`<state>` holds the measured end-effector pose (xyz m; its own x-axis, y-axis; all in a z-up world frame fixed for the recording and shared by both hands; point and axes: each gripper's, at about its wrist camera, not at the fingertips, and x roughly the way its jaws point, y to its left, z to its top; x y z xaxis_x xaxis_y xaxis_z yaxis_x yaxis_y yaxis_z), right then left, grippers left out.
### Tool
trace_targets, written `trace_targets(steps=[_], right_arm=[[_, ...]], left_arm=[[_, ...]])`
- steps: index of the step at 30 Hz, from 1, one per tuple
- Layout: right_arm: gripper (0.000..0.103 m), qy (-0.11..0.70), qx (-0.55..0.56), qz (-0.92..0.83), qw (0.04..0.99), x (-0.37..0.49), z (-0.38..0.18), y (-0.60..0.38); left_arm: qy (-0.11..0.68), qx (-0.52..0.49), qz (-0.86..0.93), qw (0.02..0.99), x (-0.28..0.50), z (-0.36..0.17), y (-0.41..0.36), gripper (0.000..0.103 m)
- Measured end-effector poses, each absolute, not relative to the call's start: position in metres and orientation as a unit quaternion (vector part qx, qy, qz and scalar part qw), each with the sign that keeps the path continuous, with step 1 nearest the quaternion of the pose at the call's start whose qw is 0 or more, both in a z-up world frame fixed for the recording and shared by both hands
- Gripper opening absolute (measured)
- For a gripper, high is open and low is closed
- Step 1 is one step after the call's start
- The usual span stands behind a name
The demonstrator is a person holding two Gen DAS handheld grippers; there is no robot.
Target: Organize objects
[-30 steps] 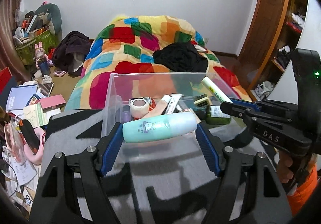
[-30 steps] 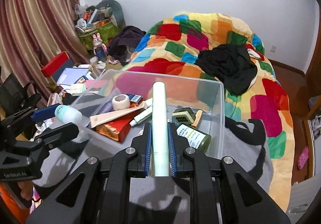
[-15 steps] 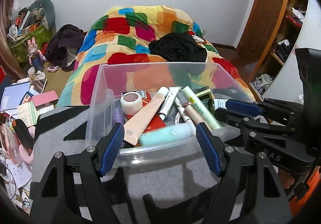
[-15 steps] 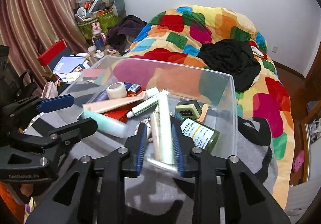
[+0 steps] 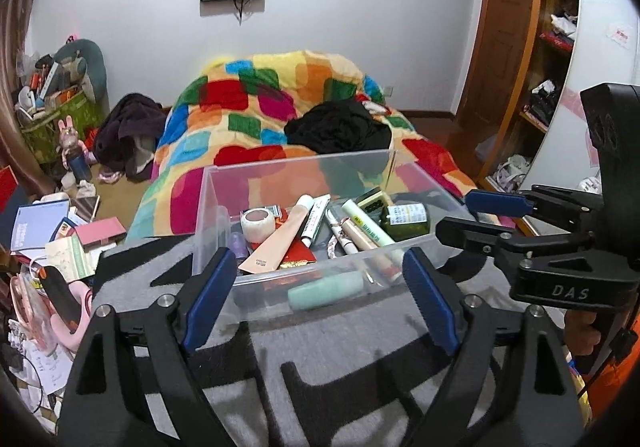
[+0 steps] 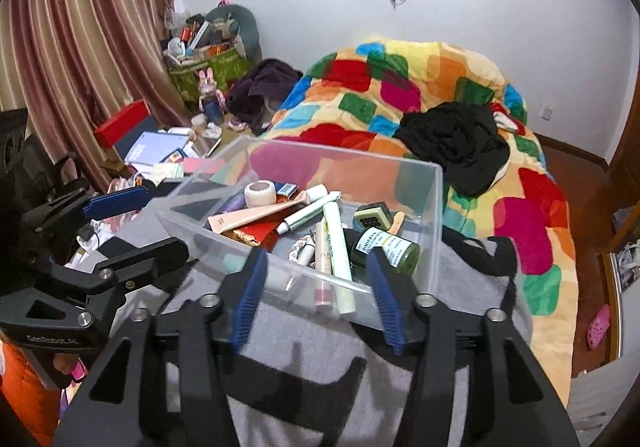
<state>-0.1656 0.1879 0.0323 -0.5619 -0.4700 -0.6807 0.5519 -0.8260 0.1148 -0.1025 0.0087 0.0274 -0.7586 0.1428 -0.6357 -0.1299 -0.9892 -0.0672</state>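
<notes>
1. The clear bin (image 5: pixel 208 207) stands on a grey cloth (image 5: pixel 360 347), in front of the bed with the coloured quilt (image 5: pixel 256 115). It already holds many small things.
2. The mint bottle (image 5: pixel 326 289) lies inside the bin, against the near wall, at about 6 o'clock from the bin's middle. The left gripper (image 5: pixel 320 299) is empty; its jaws have just been opening and stand wide apart outside that wall, touching nothing.
3. The pale green tube (image 6: pixel 338 251) lies in the bin too, pointing toward the near wall, beside a beige tube (image 6: pixel 322 247). The right gripper (image 6: pixel 316 295) is also empty; its jaws have just been opening and stand apart, with only the bin's near wall seen between them.
4. Other things in the bin: a tape roll (image 6: pixel 261 193) at about 10 o'clock, a long peach tube (image 6: pixel 256 217) next to it, a dark green jar (image 6: pixel 386 249) at about 4 o'clock, and a small green stamp (image 6: pixel 372 219) behind the jar.
5. I judge that this part is done: both things are in the bin and both grippers are free.
6. What is left: at 9 o'clock from the bin, beside the cloth, many books and boxes (image 5: pixel 60 231) lie in disorder. Whether they belong to the task, I cannot tell.
</notes>
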Motion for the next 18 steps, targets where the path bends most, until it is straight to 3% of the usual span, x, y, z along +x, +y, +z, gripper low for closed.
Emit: trace_targets(steps=[5, 7, 18], right_arm=[[0.079, 0.052, 0.343, -0.896, 0.277, -0.145, 0.043, 0.195], [0.084, 0.051, 0.332, -0.902, 0.271, -0.137, 0.045, 0.198], [0.089, 0.039, 0.331, -0.906, 0.262, -0.115, 0.036, 0.213]], left_arm=[[0.0, -0.314, 0.947, 0.063, -0.083, 0.033, 0.009, 0.096], [0.003, -0.309, 0.949, 0.06, -0.076, 0.034, 0.009, 0.097], [-0.015, -0.307, 0.951, 0.043, -0.055, 0.024, 0.003, 0.1]])
